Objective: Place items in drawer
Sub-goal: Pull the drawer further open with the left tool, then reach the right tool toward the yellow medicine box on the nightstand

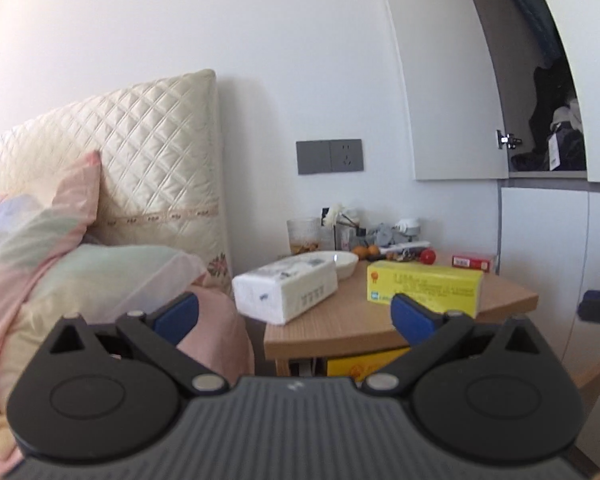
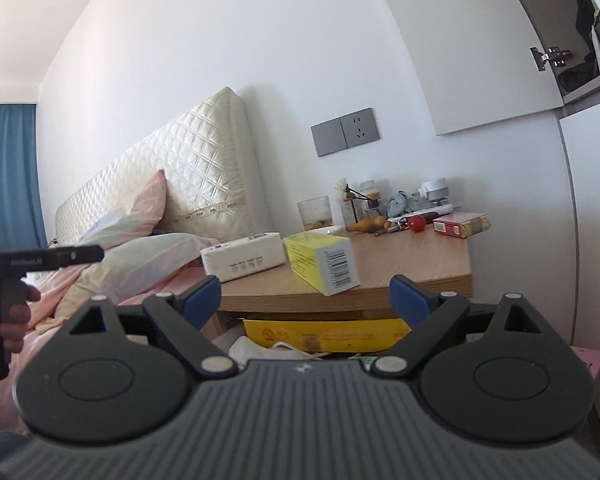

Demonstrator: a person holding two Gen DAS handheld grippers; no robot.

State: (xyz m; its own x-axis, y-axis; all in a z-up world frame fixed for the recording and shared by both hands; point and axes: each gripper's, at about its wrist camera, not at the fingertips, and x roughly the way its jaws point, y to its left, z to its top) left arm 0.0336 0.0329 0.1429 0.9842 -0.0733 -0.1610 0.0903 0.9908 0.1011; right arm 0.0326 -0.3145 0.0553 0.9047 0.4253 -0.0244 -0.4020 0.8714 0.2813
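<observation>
Both the left gripper (image 1: 294, 312) and right gripper (image 2: 305, 294) hang with jaws spread wide and nothing between them before the nightstand (image 2: 412, 256), where a yellow box (image 2: 320, 258) lies beside a tissue pack (image 2: 242, 256), above the open drawer (image 2: 324, 334)

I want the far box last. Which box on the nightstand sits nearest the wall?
The small red box, at the back right corner beside the red ball. The yellow box and white tissue pack lie at the front edge.
</observation>
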